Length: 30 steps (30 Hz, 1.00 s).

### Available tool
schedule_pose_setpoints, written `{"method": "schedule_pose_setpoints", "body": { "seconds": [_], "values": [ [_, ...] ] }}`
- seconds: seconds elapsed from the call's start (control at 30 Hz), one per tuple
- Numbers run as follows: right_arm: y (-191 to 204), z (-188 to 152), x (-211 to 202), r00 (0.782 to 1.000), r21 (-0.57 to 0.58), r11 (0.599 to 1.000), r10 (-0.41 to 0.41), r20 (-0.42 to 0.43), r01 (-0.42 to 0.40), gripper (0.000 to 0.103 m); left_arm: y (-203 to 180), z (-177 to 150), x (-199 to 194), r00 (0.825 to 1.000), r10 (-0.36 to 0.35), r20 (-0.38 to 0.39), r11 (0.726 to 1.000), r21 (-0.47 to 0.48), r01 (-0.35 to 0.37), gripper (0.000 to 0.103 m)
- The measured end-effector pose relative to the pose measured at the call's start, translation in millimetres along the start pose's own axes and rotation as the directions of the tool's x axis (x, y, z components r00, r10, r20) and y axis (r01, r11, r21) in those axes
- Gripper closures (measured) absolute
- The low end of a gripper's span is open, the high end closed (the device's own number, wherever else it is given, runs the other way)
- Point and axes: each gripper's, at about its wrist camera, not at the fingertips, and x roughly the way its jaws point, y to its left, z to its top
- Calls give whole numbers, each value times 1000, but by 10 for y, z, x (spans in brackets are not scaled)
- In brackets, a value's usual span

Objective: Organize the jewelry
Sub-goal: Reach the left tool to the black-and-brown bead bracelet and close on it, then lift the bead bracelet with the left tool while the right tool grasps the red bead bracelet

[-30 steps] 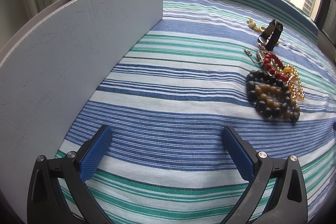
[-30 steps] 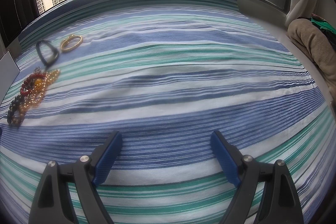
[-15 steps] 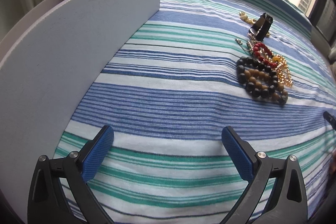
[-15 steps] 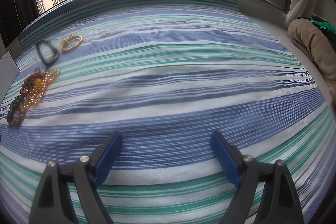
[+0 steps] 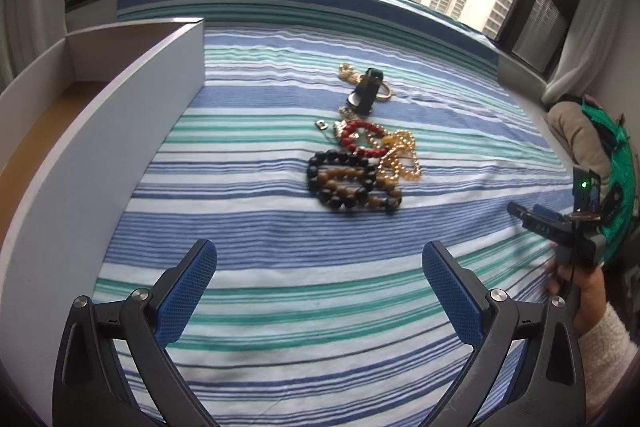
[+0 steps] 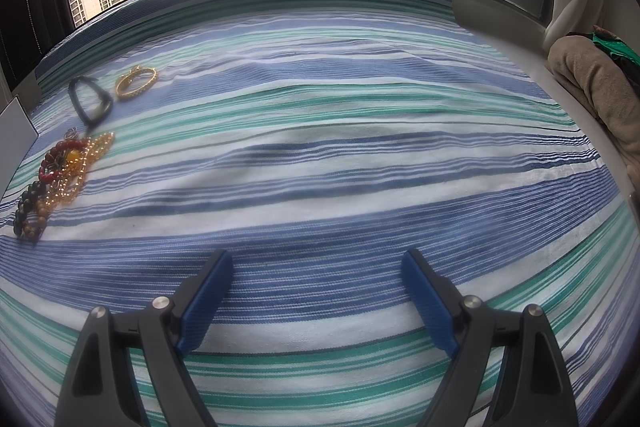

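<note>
A pile of jewelry lies on the striped cloth: a black and brown bead bracelet (image 5: 352,183), a red bead bracelet (image 5: 360,137), a gold chain (image 5: 402,159), a black band (image 5: 366,91) and a gold bangle (image 5: 348,73) behind it. The same pile shows at the far left of the right wrist view, with the black band (image 6: 90,99) and gold bangle (image 6: 136,81). My left gripper (image 5: 320,287) is open and empty, hovering short of the pile. My right gripper (image 6: 318,291) is open and empty, well right of the jewelry; it also shows in the left wrist view (image 5: 560,227).
A white open box (image 5: 120,99) with a brown floor stands at the left of the cloth. A beige and green bundle of fabric (image 6: 592,83) lies on the ledge at the right. Windows run along the far edge.
My left gripper has risen and turned right, so the jewelry pile sits near the centre of its view and the box's inside shows. My right gripper has not moved.
</note>
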Motion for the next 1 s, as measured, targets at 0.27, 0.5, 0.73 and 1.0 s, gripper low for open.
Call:
{"method": "schedule_pose_setpoints", "body": {
  "seconds": [0.27, 0.5, 0.73, 1.0],
  "values": [
    [-1, -1, 1, 1000, 0, 1000, 0, 0, 0, 15, -697, 313, 885, 994, 82, -77, 959, 278, -58, 35],
    [-3, -1, 2, 1000, 0, 1000, 0, 0, 0, 15, -540, 302, 1173, 985, 58, -164, 977, 212, -22, 93],
    [-3, -1, 2, 1000, 0, 1000, 0, 0, 0, 15, 95, 289, 458, 987, -155, -35, 979, -140, 149, 93],
    [-2, -4, 7, 1000, -1, 1000, -1, 0, 1, 15, 691, -4, -384, 976, -192, 105, 929, -301, 216, 93]
  ]
}}
